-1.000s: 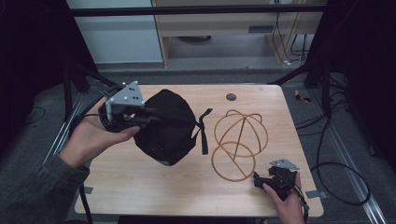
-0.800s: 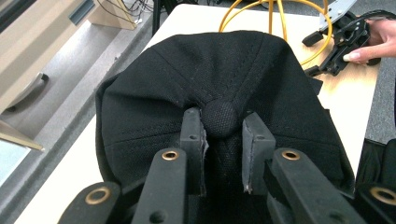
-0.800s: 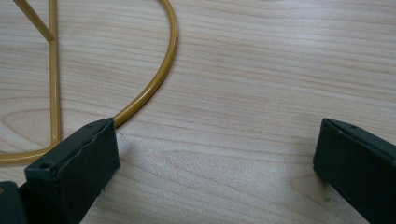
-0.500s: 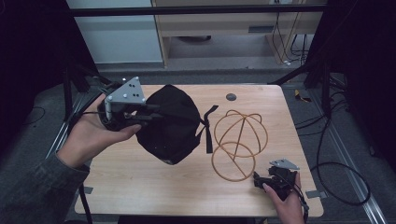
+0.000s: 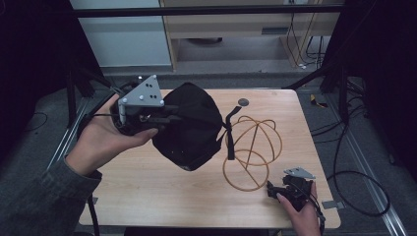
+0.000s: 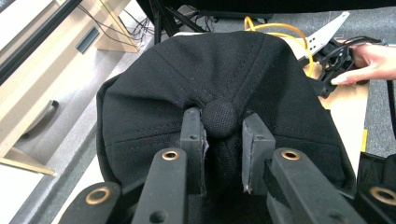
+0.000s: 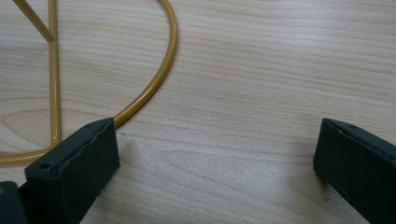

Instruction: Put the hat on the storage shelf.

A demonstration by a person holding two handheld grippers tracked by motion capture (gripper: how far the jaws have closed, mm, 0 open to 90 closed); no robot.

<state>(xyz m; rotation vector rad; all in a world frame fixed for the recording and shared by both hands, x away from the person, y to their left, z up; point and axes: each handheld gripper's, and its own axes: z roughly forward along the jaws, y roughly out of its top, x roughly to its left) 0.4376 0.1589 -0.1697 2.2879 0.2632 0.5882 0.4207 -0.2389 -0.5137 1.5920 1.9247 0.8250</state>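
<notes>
Wooden table (image 5: 147,196), light top. Black cap (image 5: 189,125) is the biggest item on it: sits left of centre, lifted at the left gripper's end, its strap (image 5: 229,132) hanging down on the right side next to the wire frame.

Gold wire stand (image 5: 253,152), dome of hoops, right of centre on the table, just beside the cap, not covered by it.

Left gripper (image 6: 219,140): held in the left hand (image 5: 105,140) at the table's left edge, pointing right into the cap. Jaws clenched on the cap crown, pinching fabric right at the top button (image 6: 219,117); the button sits between the two pads, cloth bunched around them.

Right gripper (image 7: 215,154): near right corner of the table, in the right hand (image 5: 300,214). Jaws released, wide apart, nothing between them, bare wood under. Left jaw sits just beside the stand's base ring; can't tell if touching.

Small dark disc (image 5: 243,102) on far edge of the table.
</notes>
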